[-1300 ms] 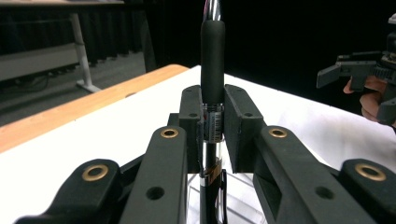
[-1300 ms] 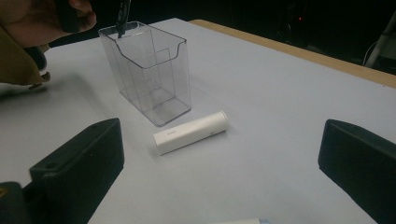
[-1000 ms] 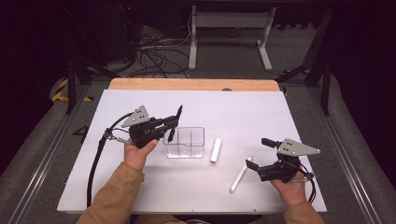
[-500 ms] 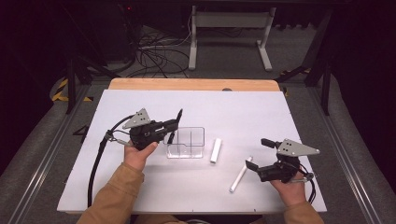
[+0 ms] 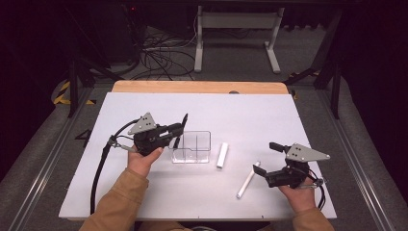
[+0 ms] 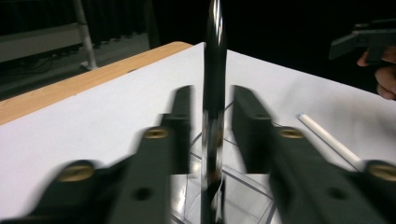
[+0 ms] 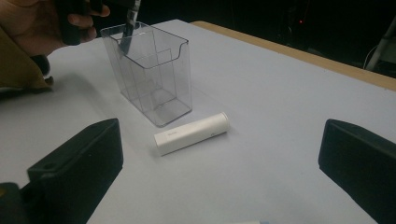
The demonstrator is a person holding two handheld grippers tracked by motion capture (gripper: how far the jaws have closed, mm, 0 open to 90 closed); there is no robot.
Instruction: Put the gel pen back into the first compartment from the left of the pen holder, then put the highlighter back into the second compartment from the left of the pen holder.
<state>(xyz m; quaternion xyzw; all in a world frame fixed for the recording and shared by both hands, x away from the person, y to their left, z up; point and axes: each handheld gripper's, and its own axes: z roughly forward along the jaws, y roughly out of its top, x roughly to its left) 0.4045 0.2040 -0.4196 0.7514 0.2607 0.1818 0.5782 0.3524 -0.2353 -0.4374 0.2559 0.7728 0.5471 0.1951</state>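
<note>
Clear box (image 5: 192, 147) holds a dark pen's (image 6: 214, 93) lower end.

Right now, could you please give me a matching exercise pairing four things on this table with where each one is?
Things:
1. dark pen
2. clear organizer
3. white tube
4. white stick

Places:
A. lying just right of the organizer
B. between the left gripper's parted jaws, tip in the organizer
C. in front of the right gripper
D. standing mid-table

Pairs: 1-B, 2-D, 3-A, 4-C
</note>
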